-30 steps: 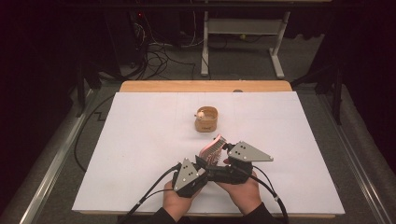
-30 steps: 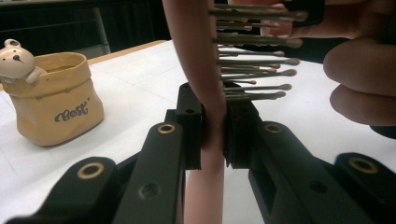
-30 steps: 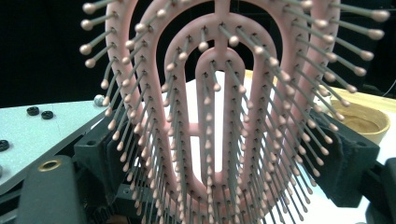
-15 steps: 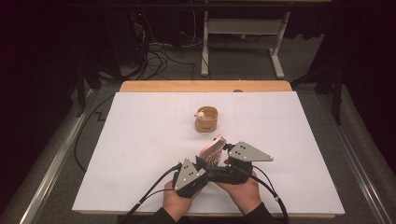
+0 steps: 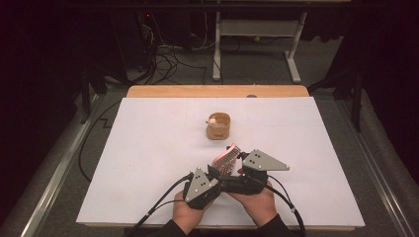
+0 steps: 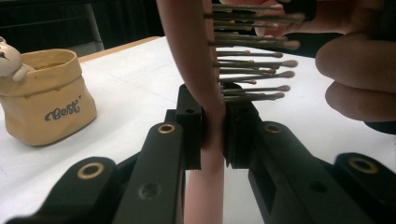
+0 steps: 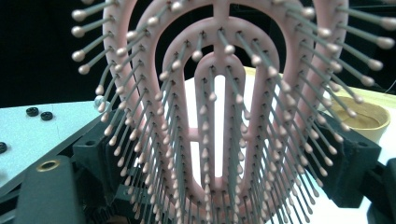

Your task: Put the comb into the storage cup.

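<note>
my left fingers (image 6: 212,135) clench the pink vented plastic hairbrush (image 5: 226,159) by its neck, long axis rising toward the tan pouch-shaped holder (image 5: 219,126), right fingers (image 7: 219,186) grasping its bristled head.

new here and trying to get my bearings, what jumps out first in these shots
First the pink hairbrush, held up off the near middle of the white table between two hand-held grippers. The left gripper has its fingers clamped on the brush's pink stem, while the right gripper sits close against the bristle side. Farther back, mid-table, stands a small tan pot with a little figure on its rim.
</note>
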Available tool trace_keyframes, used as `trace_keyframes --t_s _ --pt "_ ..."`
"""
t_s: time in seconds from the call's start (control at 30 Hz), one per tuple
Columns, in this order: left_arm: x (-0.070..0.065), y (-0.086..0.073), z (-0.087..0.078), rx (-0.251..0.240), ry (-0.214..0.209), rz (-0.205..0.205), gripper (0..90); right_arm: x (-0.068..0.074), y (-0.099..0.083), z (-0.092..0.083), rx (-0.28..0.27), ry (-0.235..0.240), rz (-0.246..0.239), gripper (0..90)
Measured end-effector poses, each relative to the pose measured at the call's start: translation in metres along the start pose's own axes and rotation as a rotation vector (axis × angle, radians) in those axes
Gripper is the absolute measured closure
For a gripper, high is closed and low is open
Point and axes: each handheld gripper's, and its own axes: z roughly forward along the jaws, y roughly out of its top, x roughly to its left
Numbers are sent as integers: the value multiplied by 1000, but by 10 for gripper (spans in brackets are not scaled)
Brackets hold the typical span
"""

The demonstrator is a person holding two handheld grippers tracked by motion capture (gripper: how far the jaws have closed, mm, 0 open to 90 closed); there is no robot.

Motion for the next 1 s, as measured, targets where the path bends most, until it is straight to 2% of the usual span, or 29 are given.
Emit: trace_keyframes --t_s 0.77,0.93,1.0 --pt "3 1 0 4 -20 -10 774 2 0 -2 -6 -18 -23 199" --pt "4 1 0 7 -23 -14 762 2 0 -2 -4 -20 -25 200" --pt "4 1 0 7 -24 -17 724 2 1 -2 -4 -23 -26 201"
